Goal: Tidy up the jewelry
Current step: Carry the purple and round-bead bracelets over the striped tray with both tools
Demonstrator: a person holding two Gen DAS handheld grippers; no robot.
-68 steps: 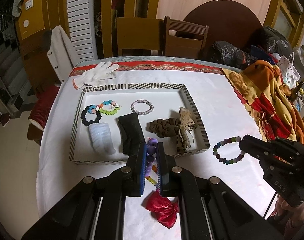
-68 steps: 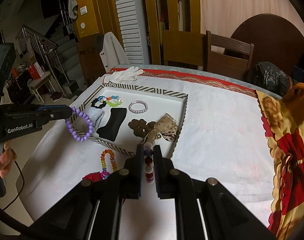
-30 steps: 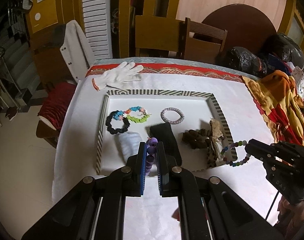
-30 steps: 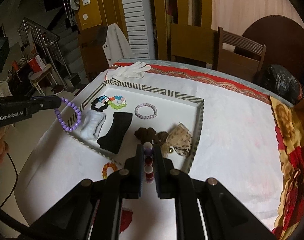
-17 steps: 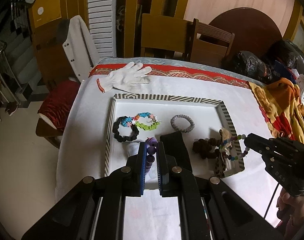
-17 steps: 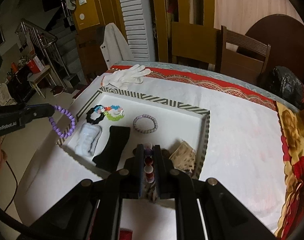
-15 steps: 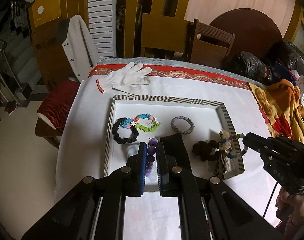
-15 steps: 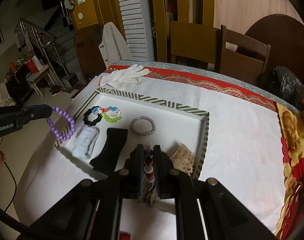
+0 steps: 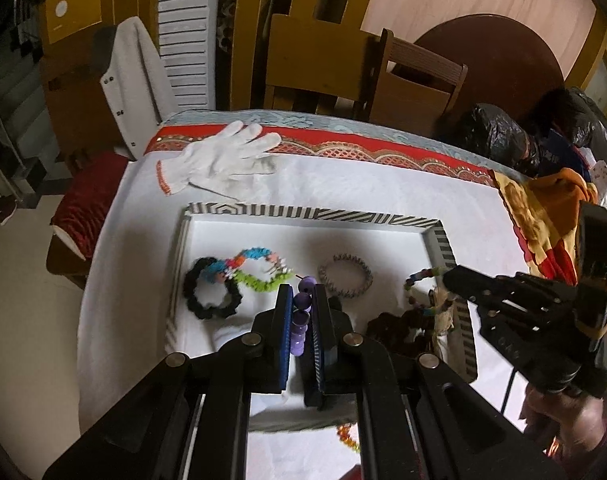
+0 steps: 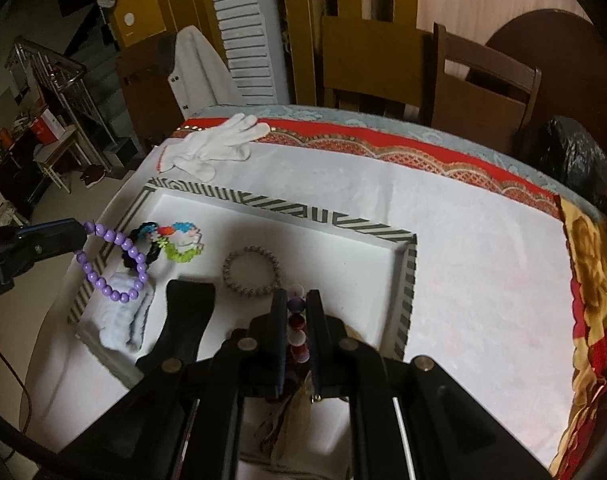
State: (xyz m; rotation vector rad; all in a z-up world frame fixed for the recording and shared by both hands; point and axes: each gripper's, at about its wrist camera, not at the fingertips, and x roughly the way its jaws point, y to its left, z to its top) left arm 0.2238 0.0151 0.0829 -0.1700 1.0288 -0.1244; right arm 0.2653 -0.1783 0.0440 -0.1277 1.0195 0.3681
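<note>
My left gripper (image 9: pixel 302 292) is shut on a purple bead bracelet (image 9: pixel 300 314). In the right wrist view that bracelet (image 10: pixel 111 270) hangs from the left gripper (image 10: pixel 79 229) over the tray's left rim. My right gripper (image 10: pixel 297 296) is shut on a multicoloured bead bracelet (image 10: pixel 296 322). This bracelet (image 9: pixel 417 292) dangles from the right gripper (image 9: pixel 449 276) above the tray's right side. The white tray (image 9: pixel 303 213) with a striped rim holds a black ring (image 9: pixel 211 292), a bright braided bracelet (image 9: pixel 259 268), a grey bracelet (image 9: pixel 345 274), a black band (image 10: pixel 187 320) and a pale scrunchie (image 10: pixel 123 324).
A white glove (image 9: pixel 223 160) lies behind the tray on the white cloth. An orange and red blanket (image 9: pixel 543 208) covers the table's right edge. A brown scrunchie (image 9: pixel 395 326) sits in the tray's right part. An orange bead bracelet (image 9: pixel 347 436) lies in front of the tray. Wooden chairs (image 10: pixel 483 92) stand beyond.
Both grippers have moved forward and a little down over the tray, each still holding its bracelet. The tray now looks larger and nearer, and the red pouch has dropped out of sight.
</note>
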